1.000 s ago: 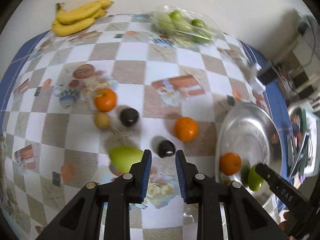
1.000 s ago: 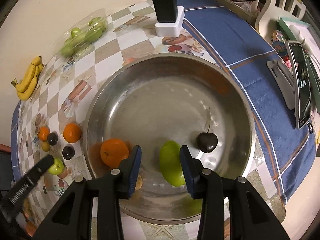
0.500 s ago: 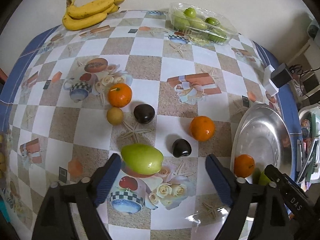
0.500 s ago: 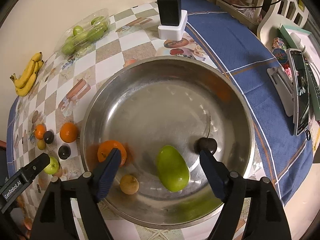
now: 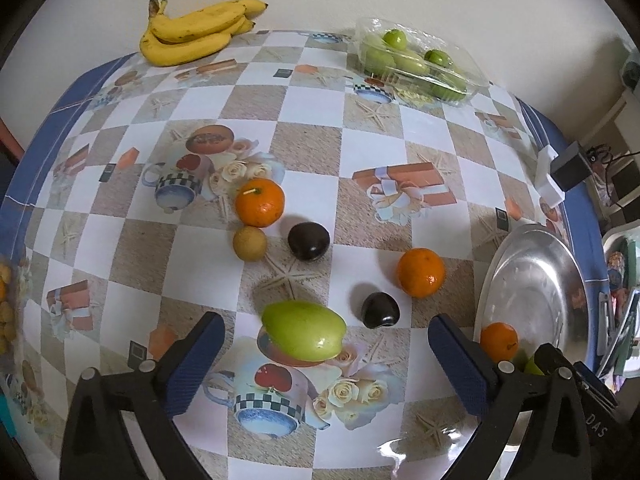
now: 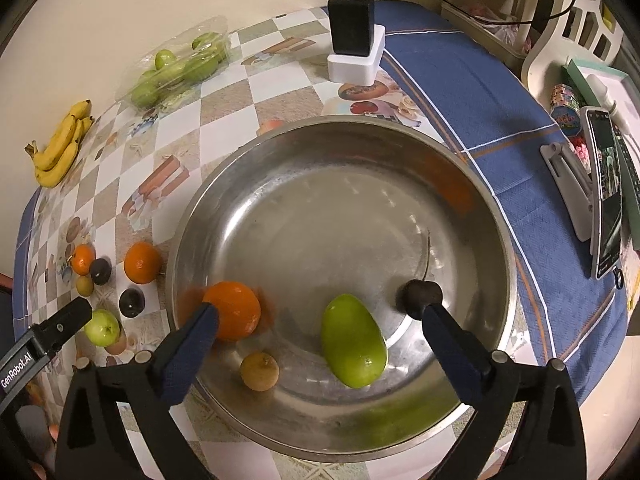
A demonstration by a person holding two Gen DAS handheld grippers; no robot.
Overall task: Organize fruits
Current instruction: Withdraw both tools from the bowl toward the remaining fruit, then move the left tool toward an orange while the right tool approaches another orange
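My left gripper (image 5: pixel 324 352) hangs with its jaws spread wide and nothing in them, because the smooth green oval fruit (image 5: pixel 304 330) lies on the bench just ahead, roughly centred in the gap; I judge it my next pick. Just right of it sits a small glossy black fruit (image 5: pixel 380 310), then a round orange (image 5: pixel 421 273) nearer the shallow steel bowl (image 5: pixel 532 280). Farther on, a second black fruit (image 5: pixel 309 241), a small tan round fruit (image 5: pixel 249 243) and another orange (image 5: pixel 259 202) cluster together (the last two seem to touch). At the far wall lie a bunch of yellow bananas (image 5: pixel 196 32) and a clear plastic tray of green fruit (image 5: pixel 416 64), likely left out of the sorting.

My right gripper (image 6: pixel 316 336) also stands wide open and empty, poised over the bowl since that is where fruit is gathered. Inside it lie a tan fruit (image 6: pixel 259 370), a green oval one (image 6: pixel 353 340), an orange (image 6: pixel 236 312) and a dark stemmed fruit (image 6: pixel 418 294). Beyond the rim stands a black charger on a white block (image 6: pixel 354 44).
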